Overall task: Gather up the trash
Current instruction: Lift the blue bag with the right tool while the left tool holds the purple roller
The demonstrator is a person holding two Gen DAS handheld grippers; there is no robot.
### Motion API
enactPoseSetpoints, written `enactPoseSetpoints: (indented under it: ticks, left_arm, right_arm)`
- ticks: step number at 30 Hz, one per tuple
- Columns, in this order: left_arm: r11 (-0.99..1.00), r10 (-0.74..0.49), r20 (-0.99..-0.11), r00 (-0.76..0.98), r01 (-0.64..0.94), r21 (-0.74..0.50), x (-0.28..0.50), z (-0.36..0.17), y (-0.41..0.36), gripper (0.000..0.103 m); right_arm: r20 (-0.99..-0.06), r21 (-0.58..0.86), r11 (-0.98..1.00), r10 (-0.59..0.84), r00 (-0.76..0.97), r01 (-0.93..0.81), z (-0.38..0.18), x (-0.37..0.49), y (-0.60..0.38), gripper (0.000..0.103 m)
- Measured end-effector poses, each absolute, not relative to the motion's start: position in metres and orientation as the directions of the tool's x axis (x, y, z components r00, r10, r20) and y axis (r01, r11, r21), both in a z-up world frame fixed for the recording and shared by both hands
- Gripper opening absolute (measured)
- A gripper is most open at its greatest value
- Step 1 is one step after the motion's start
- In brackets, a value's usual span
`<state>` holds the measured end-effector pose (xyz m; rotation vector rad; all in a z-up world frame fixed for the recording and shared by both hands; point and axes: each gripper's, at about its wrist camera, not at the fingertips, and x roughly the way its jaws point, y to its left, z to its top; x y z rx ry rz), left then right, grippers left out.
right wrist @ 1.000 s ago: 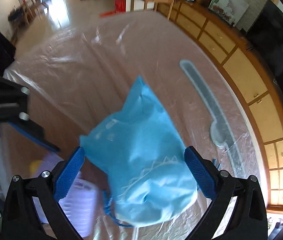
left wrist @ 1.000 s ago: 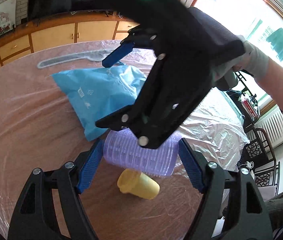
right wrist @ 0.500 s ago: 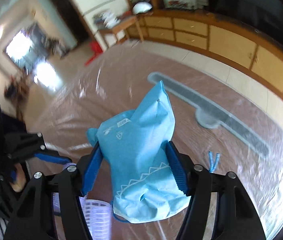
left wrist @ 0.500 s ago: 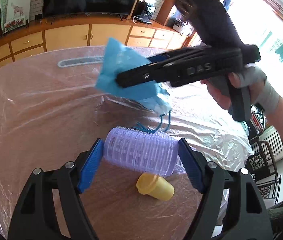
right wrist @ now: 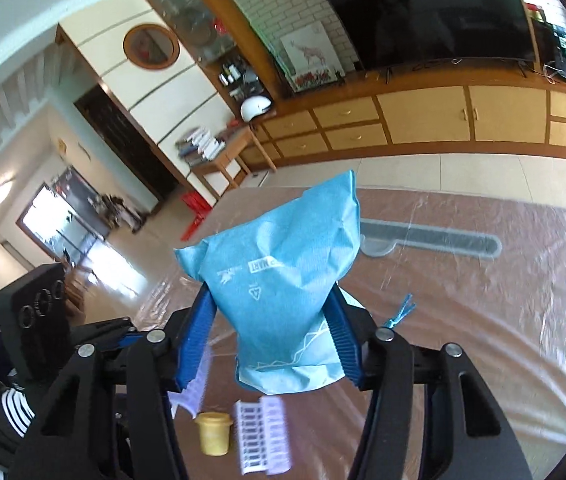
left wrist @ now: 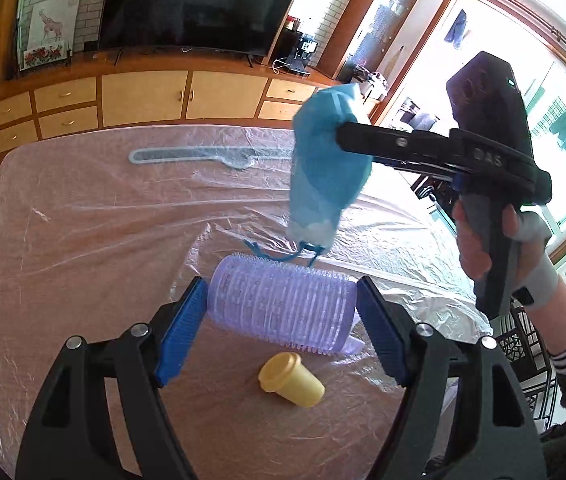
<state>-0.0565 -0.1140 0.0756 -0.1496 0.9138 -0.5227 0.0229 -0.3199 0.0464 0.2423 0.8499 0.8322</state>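
So, left wrist view first: the left gripper [left wrist: 283,312] has its blue pads pinching a lilac ribbed plastic hair roller [left wrist: 283,306] end to end, lifted off the plastic-covered round table [left wrist: 83,240], which looks like the easiest way to carry a bristly tube without it rolling out. Below the roller, between the two fingers, a small yellow plastic cup [left wrist: 291,379] lies on its side on the table, not picked up yet. Ahead and to the right, the right gripper [left wrist: 341,136], in a person's hand [left wrist: 483,240], holds a light blue drawstring fabric bag [left wrist: 325,176] up in the air with its mouth and cord hanging down right over the roller. My guess is the bag's meant to take the trash. Right wrist view: the jaws have just been closing and now squeeze the blue bag by its middle between the pads, its corner poking up ahead. Roller and cup show blurry below, near the left finger.
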Motion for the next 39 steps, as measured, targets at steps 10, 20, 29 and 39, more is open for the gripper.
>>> enactPoseSetpoints:
  ticks: [10, 20, 29, 39]
  left_arm:
    - [0.852, -0.515, -0.695, 0.502, 0.388, -0.351, -0.077, 0.084, -0.113, 0.076]
    - [0.84, -0.529, -0.693, 0.489, 0.416, -0.348, -0.099, 0.086, -0.121, 0.076]
    - [0.842, -0.522, -0.703, 0.483, 0.423, -0.335, -0.106, 0.085, -0.122, 0.076]
    - [0.859, -0.497, -0.726, 0.474, 0.384, -0.338, -0.108, 0.073, -0.111, 0.076]
  right_arm:
    - [-0.456, 0.59, 0.614, 0.789, 0.412, -0.524, 0.06, -0.03, -0.359, 0.052]
    - [-0.4, 0.633, 0.575, 0.816, 0.417, -0.518, 0.069, -0.068, -0.378, 0.052]
    - [-0.503, 0.59, 0.659, 0.752, 0.426, -0.467, 0.051, -0.073, -0.372, 0.037]
    - [-0.779, 0.288, 0.803, 0.514, 0.36, -0.522, 0.006, -0.057, -0.316, 0.091]
